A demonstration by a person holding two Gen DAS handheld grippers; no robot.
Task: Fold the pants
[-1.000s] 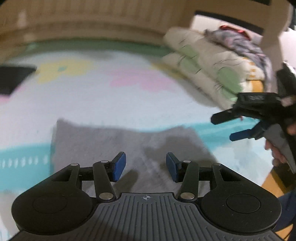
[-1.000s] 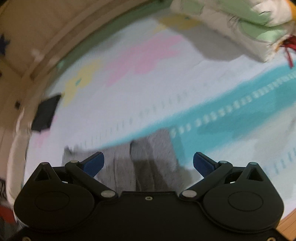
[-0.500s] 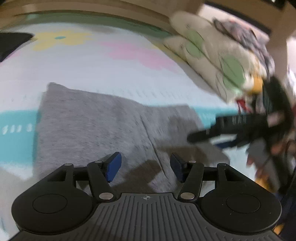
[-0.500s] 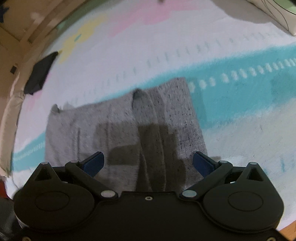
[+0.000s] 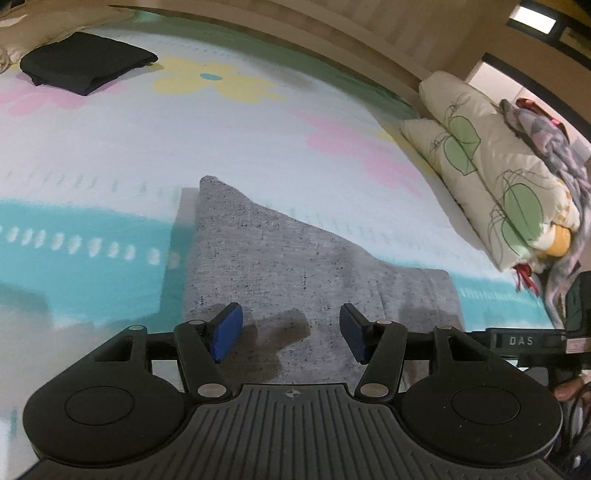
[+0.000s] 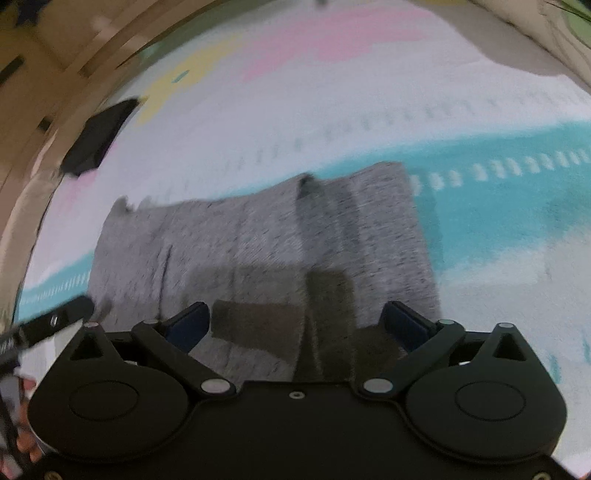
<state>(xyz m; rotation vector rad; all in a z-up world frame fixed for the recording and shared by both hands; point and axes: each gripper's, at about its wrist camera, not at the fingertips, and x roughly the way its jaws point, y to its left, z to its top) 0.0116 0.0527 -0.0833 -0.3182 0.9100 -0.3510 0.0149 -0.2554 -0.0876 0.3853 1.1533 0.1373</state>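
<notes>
Pastel flowered bed sheet, beige wooden headboard, leaf-print quilt alongside.

Grey heathered pants, folded into a flat rectangle, lying across the bedspread's turquoise stripe

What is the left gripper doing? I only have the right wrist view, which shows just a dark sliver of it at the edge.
Observer: The left gripper hovers over the near edge of the grey pants. Its jaws have just been opening and grip nothing.
Operator: And that dark blur at the far left of the sheet?
Observer: It is a black garment, neatly folded, lying well apart from the pants.
Operator: Is there anything beyond the pants on the other side?
Observer: A folded leaf-print duvet with a bundle of clothes on top.
</notes>
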